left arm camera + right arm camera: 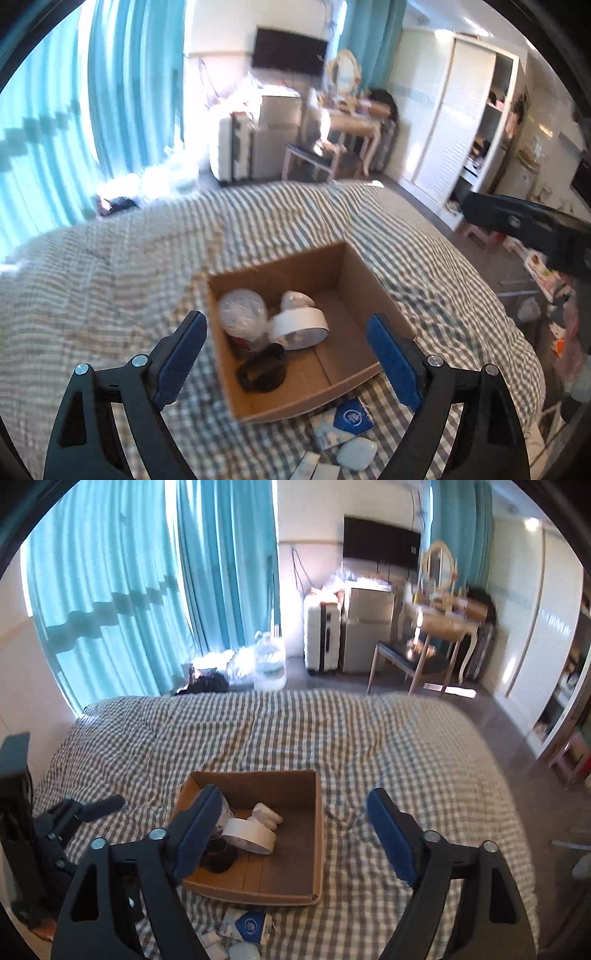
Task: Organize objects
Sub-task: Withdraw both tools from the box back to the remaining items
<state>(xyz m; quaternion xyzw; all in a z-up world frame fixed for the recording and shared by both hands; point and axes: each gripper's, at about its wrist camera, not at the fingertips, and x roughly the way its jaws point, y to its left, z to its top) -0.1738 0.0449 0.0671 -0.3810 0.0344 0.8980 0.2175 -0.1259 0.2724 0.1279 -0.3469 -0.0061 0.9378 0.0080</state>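
Two grippers hover over the cardboard box (354,280) on my checked bedspread (110,280): left gripper (286,350) wide and empty, right gripper (290,832) wide and empty. Inside the box lie a tape roll (299,326), plastic jar (242,314) and black band (262,367). Just outside its near wall lies a tissue pack (345,419).

Right wrist view: a blue finger pad (197,834) hides part of the clear container (223,810); pale packets (243,950) cut off at the bottom edge. Left wrist view: wardrobe contents (480,147) blurred.
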